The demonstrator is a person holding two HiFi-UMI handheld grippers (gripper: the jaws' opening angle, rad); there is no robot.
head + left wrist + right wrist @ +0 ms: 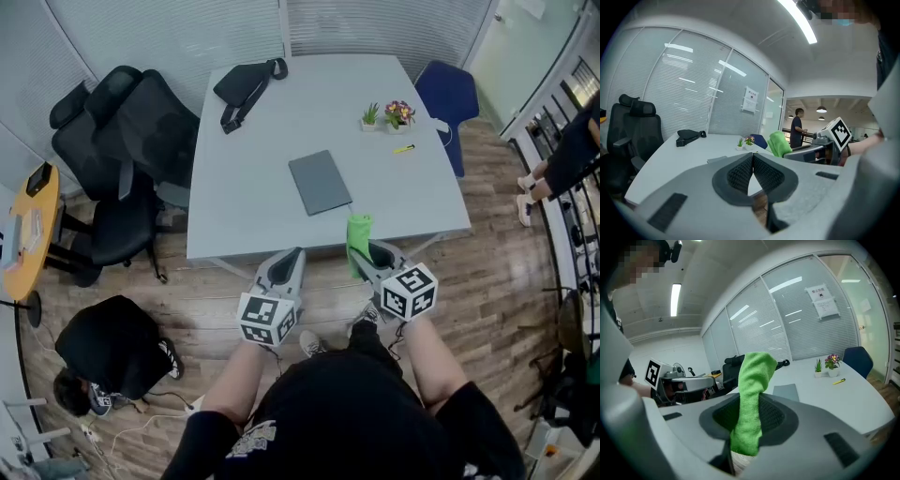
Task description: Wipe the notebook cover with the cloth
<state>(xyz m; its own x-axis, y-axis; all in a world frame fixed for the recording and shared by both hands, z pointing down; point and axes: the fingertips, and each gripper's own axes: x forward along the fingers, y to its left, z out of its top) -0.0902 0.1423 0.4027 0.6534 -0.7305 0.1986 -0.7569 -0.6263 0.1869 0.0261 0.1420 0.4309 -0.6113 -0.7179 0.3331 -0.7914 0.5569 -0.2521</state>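
Approach step: right gripper [368,253] clamps the cloth [358,234], left gripper [292,255] is closed and empty, both off the table's [244,216] near edge. Notebook [320,182] lies mid-table; next, the cloth must reach its cover.

1. Cloth [752,394], at the table's near edge: bright green, soft napped pile, matt
2. Notebook [320,182], mid-table: grey cover, smooth and matt
3. Table [253,187]: pale grey top, smooth, with a faint sheen
4. Left gripper [753,155] and right gripper [749,401], before the table's near edge: matt grey plastic shells; dark pads [738,174] finely ribbed
5. Bag [246,84], at the table's far left corner: black fabric, matt
6. Floor [487,272], around the table: wood-grain planks, low gloss
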